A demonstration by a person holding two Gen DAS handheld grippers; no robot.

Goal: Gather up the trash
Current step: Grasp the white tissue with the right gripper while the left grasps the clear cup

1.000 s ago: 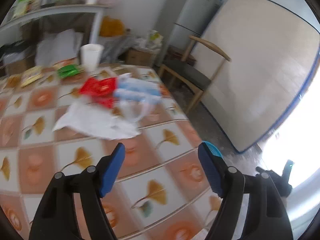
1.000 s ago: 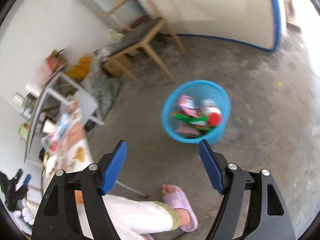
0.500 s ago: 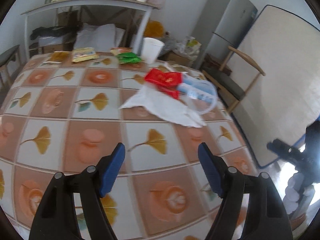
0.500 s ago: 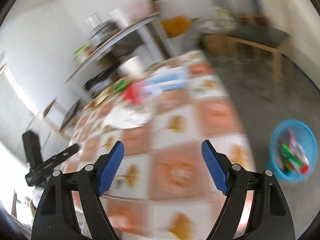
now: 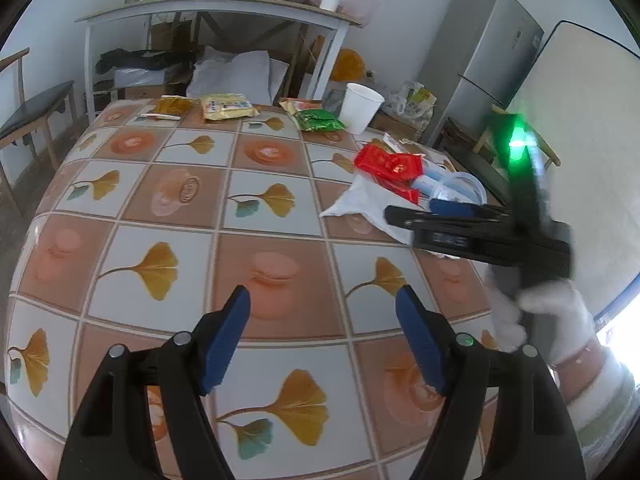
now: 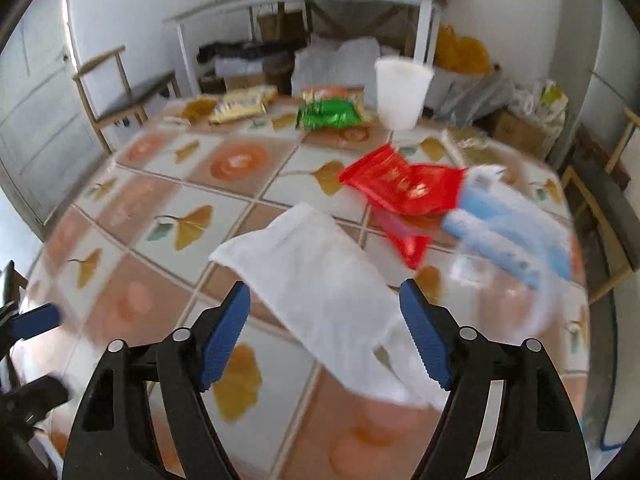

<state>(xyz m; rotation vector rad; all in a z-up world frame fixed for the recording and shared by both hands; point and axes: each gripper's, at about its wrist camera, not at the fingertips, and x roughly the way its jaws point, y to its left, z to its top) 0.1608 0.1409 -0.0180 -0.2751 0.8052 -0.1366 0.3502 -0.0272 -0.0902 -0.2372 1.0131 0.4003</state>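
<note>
Trash lies on the tiled table (image 5: 168,200): a white plastic bag (image 6: 320,264), red wrappers (image 6: 400,184), a blue and clear pack (image 6: 508,232), a green packet (image 6: 328,114), yellow packets (image 6: 240,104) and a white cup (image 6: 402,94). My right gripper (image 6: 324,336) hovers just over the white bag; its jaws are closing, and the pads do not press on anything. In the left wrist view it reaches in from the right (image 5: 416,216), held by a gloved hand (image 5: 540,320). My left gripper (image 5: 322,340) stands open and empty above the near tiles.
Behind the table stands a grey shelf table (image 5: 216,4) with boxes and bags under it. A fridge (image 5: 492,52) and a wooden chair (image 6: 600,196) are at the right, another chair (image 5: 28,112) at the left.
My right gripper swung from above the blue basket on the floor to over the white bag on the table. My left gripper turned towards the table's middle, and the right gripper came into its view.
</note>
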